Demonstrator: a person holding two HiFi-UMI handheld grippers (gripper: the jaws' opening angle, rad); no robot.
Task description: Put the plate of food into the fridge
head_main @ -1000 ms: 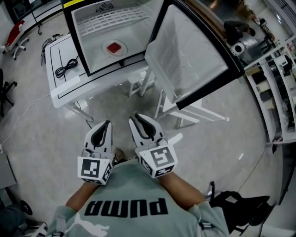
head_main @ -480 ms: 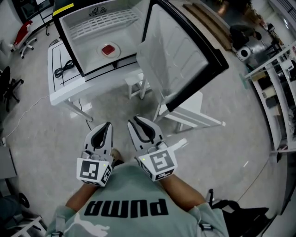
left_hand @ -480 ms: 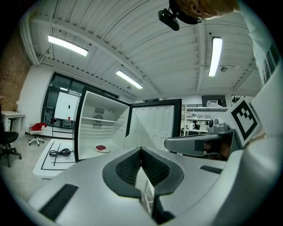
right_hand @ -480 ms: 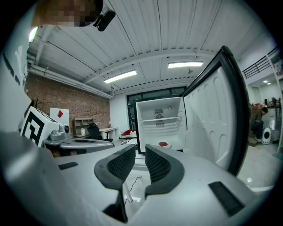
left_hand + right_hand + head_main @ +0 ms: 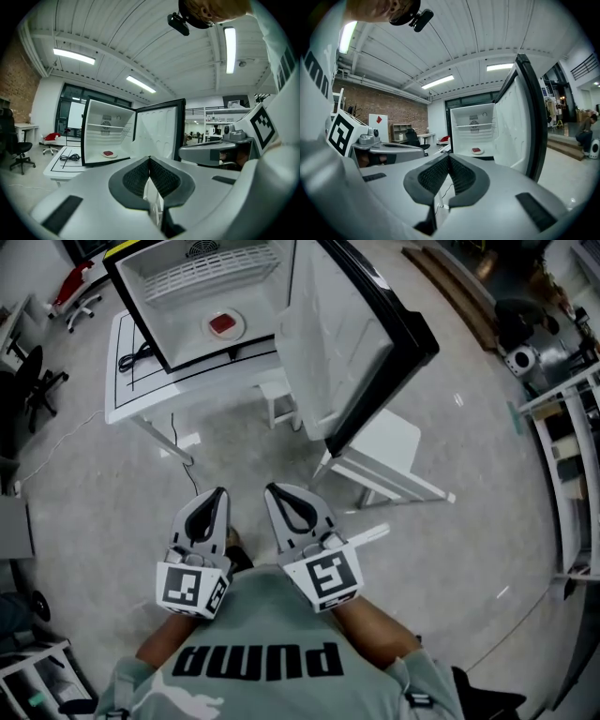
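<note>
A small white plate with red food (image 5: 223, 325) lies on the floor of the open mini fridge (image 5: 169, 296), under its wire shelf; the plate (image 5: 109, 153) also shows in the left gripper view and the plate (image 5: 476, 151) in the right gripper view. The fridge door (image 5: 361, 343) stands wide open to the right. My left gripper (image 5: 217, 493) and right gripper (image 5: 273, 490) are held close to the person's chest, far back from the fridge. Both are shut with nothing between the jaws.
The fridge stands on a white table (image 5: 150, 395) with a black cable (image 5: 141, 352) lying on it. A white stool (image 5: 281, 404) sits under the table, and a white step or bench (image 5: 389, 460) lies below the door. Office chairs (image 5: 37, 381) are at left, shelving (image 5: 572, 456) at right.
The view has pulled back from the fridge: fridge and table have slid up and left in the head view. Both grippers keep their place by the chest, still shut.
</note>
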